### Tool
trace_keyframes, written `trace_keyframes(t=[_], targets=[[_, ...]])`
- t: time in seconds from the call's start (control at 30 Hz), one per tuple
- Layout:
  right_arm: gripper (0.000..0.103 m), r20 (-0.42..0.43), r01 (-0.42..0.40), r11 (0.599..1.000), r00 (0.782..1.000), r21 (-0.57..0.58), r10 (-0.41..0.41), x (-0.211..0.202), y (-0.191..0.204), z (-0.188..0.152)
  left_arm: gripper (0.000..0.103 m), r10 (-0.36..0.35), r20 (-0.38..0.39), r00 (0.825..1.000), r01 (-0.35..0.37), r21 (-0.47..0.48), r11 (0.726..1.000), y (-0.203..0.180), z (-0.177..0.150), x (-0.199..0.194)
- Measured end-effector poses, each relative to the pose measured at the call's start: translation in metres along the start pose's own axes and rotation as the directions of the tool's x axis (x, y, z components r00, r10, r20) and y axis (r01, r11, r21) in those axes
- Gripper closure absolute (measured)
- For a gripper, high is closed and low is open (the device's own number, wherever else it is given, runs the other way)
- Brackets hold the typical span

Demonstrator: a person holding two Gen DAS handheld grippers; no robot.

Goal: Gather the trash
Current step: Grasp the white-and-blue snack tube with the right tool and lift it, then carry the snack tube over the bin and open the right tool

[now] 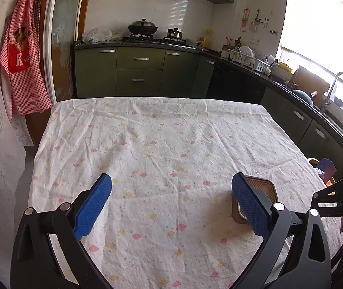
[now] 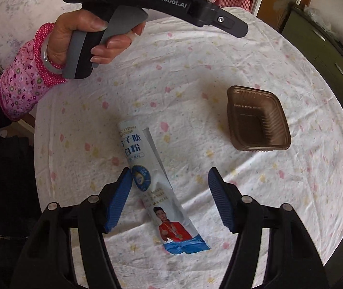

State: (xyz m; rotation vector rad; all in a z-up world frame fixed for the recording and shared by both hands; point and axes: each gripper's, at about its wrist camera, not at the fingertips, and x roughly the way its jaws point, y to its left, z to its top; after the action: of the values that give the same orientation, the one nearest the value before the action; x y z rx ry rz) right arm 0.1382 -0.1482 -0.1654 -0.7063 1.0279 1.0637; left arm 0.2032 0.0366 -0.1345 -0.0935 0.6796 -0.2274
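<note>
From the left wrist view, my left tool (image 1: 171, 198) hangs over the cloth-covered bench (image 1: 161, 130) with its blue pads spread wide and nothing between them. The brown plastic tray (image 1: 265, 189) sits just behind the right-hand pad, partly hidden by it, near the bench's right edge. I judge this hand is waiting rather than reaching.

From the right wrist view, my right tool (image 2: 170, 192) points steeply down over a flattened powder sachet (image 2: 157, 187) lying on the cloth. The pads stand apart; the left one is at the sachet's edge, the right one well clear, so nothing is clamped. The sachet's long axis runs from upper left to lower right, its pale torn end toward the far side, its blue-printed end toward me. The tray sits upright, mouth up, off to the right, apart from the sachet. The left hand (image 2: 82, 38), in a pink sleeve, holds its handle above.

I take this as the approach to the first pickup. Next I need to lower, straddle the sachet's narrow width, and close.
</note>
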Motion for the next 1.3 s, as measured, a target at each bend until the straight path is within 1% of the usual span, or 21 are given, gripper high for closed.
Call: trace_keyframes(t=[0.07, 0.1, 0.17, 0.2, 0.27, 0.33, 0.43, 0.5, 0.67, 0.77, 0.83, 0.9, 0.93, 1.0, 1.07, 1.1, 1.17, 1.2, 1.23, 1.27, 1.3], targets=[[0.051, -0.007, 0.002, 1.000, 1.000, 0.004, -0.002, 0.003, -0.003, 0.001, 0.005, -0.003, -0.002, 1.000, 0.003, 0.002, 1.000, -0.001, 0.000, 0.001], [0.054, -0.011, 0.006, 1.000, 1.000, 0.003, -0.006, 0.003, -0.004, 0.000, 0.005, -0.004, -0.002, 1.000, 0.004, 0.002, 1.000, -0.001, 0.000, 0.001], [0.067, -0.016, 0.011, 1.000, 1.000, 0.001, -0.011, 0.003, -0.003, -0.002, 0.005, -0.004, -0.003, 1.000, 0.004, 0.003, 1.000, -0.001, -0.001, 0.001], [0.068, -0.012, 0.009, 1.000, 1.000, 0.004, -0.009, 0.002, -0.003, -0.003, 0.005, -0.004, -0.003, 1.000, 0.004, 0.003, 1.000, -0.001, 0.000, 0.001], [0.081, -0.004, 0.010, 1.000, 1.000, 0.015, -0.010, 0.000, -0.001, -0.006, 0.005, -0.002, -0.005, 1.000, 0.002, 0.003, 1.000, -0.001, -0.001, 0.002], [0.082, 0.008, 0.018, 0.999, 1.000, 0.034, -0.018, -0.007, 0.003, -0.012, 0.005, -0.003, -0.006, 1.000, 0.003, 0.001, 1.000, -0.001, -0.001, 0.002], [0.083, 0.052, -0.013, 0.997, 0.999, 0.082, 0.009, -0.019, 0.004, -0.018, 0.005, -0.002, -0.005, 1.000, 0.002, 0.001, 1.000, -0.001, -0.001, 0.002], [0.083, 0.079, -0.012, 0.993, 0.997, 0.116, 0.003, -0.029, 0.004, -0.024, 0.005, -0.003, -0.005, 1.000, 0.003, -0.001, 1.000, 0.000, -0.001, 0.002], [0.083, 0.148, 0.034, 0.969, 0.986, 0.246, -0.072, -0.066, -0.002, -0.053, 0.005, -0.007, -0.007, 1.000, 0.007, -0.004, 1.000, -0.001, -0.002, 0.002], [0.082, 0.171, 0.082, 0.923, 0.973, 0.376, -0.156, -0.091, -0.015, -0.085, 0.005, -0.014, 0.002, 1.000, 0.014, -0.008, 1.000, 0.000, -0.001, 0.000], [0.082, 0.165, 0.124, 0.860, 0.958, 0.494, -0.233, -0.108, -0.033, -0.115, 0.005, -0.018, 0.013, 1.000, 0.018, -0.014, 1.000, 0.000, -0.001, -0.003], [0.082, 0.143, 0.168, 0.768, 0.936, 0.619, -0.321, -0.128, -0.052, -0.153, 0.005, -0.025, 0.025, 0.999, 0.025, -0.024, 0.999, 0.001, 0.000, -0.005], [0.082, 0.115, 0.199, 0.705, 0.922, 0.680, -0.370, -0.138, -0.062, -0.174, 0.005, -0.026, 0.031, 0.999, 0.027, -0.030, 0.999, 0.002, 0.000, -0.007], [0.081, 0.034, 0.254, 0.562, 0.892, 0.787, -0.451, -0.154, -0.080, -0.217, 0.005, -0.028, 0.039, 0.999, 0.030, -0.043, 0.999, 0.004, 0.001, -0.009], [0.081, -0.084, 0.317, 0.379, 0.850, 0.869, -0.519, -0.165, -0.099, -0.261, 0.005, -0.031, 0.040, 0.999, 0.034, -0.054, 0.998, 0.006, 0.001, -0.009], [0.081, -0.122, 0.318, 0.295, 0.838, 0.901, -0.531, -0.169, -0.107, -0.283, 0.005, -0.031, 0.040, 0.999, 0.034, -0.057, 0.998, 0.006, 0.001, -0.009], [0.081, -0.169, 0.290, 0.142, 0.821, 0.947, -0.545, -0.174, -0.119, -0.320, 0.005, -0.031, 0.038, 0.999, 0.033, -0.057, 0.998, 0.006, 0.001, -0.009], [0.081, -0.196, 0.282, 0.071, 0.808, 0.957, -0.555, -0.175, -0.124, -0.336, 0.005, -0.030, 0.037, 0.999, 0.032, -0.056, 0.998, 0.006, 0.001, -0.008], [0.081, -0.218, 0.272, 0.012, 0.797, 0.962, -0.564, -0.176, -0.128, -0.351, 0.005, -0.030, 0.037, 0.999, 0.032, -0.054, 0.998, 0.006, 0.000, -0.008], [0.081, -0.232, 0.254, -0.041, 0.790, 0.966, -0.568, -0.175, -0.132, -0.364, 0.005, -0.032, 0.035, 0.999, 0.033, -0.053, 0.998, 0.005, 0.000, -0.008], [0.081, -0.234, 0.228, -0.084, 0.787, 0.970, -0.571, -0.174, -0.135, -0.375, 0.005, -0.032, 0.033, 0.999, 0.034, -0.051, 0.998, 0.005, 0.000, -0.007]])
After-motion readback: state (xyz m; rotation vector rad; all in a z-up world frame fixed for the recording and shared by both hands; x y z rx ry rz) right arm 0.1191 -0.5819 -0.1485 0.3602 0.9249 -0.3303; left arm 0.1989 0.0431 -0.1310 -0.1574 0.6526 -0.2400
